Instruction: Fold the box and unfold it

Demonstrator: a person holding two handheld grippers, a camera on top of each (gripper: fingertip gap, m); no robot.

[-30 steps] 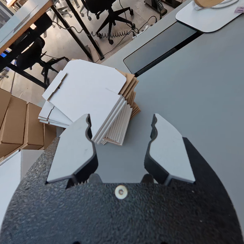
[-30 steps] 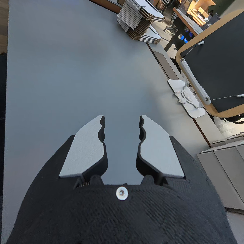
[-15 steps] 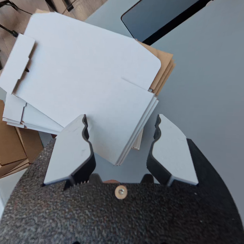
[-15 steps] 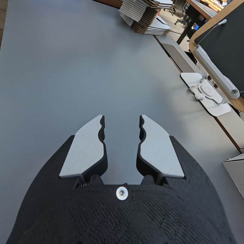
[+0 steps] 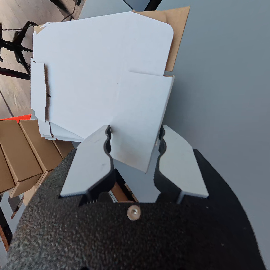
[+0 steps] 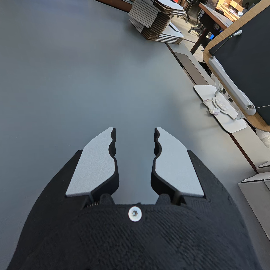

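A stack of flat white box blanks [image 5: 95, 76] with brown undersides lies at the edge of the grey table [image 5: 226, 102]. My left gripper [image 5: 135, 130] is open right above the stack's near corner flap, which lies between its fingers. The same stack [image 6: 157, 21] shows far off at the top of the right wrist view. My right gripper [image 6: 135, 129] is open and empty above the bare grey table [image 6: 65, 80].
Folded brown boxes [image 5: 19, 153] stand below the table edge at the left. A white monitor-arm base [image 6: 220, 108] and a dark panel [image 6: 248, 58] sit at the table's right side. Grey boxes [image 6: 258, 194] lie at the lower right.
My left gripper has moved forward and down onto the stack, so the top blank's corner now sits between its open fingers. The right gripper has drifted slightly over the table.
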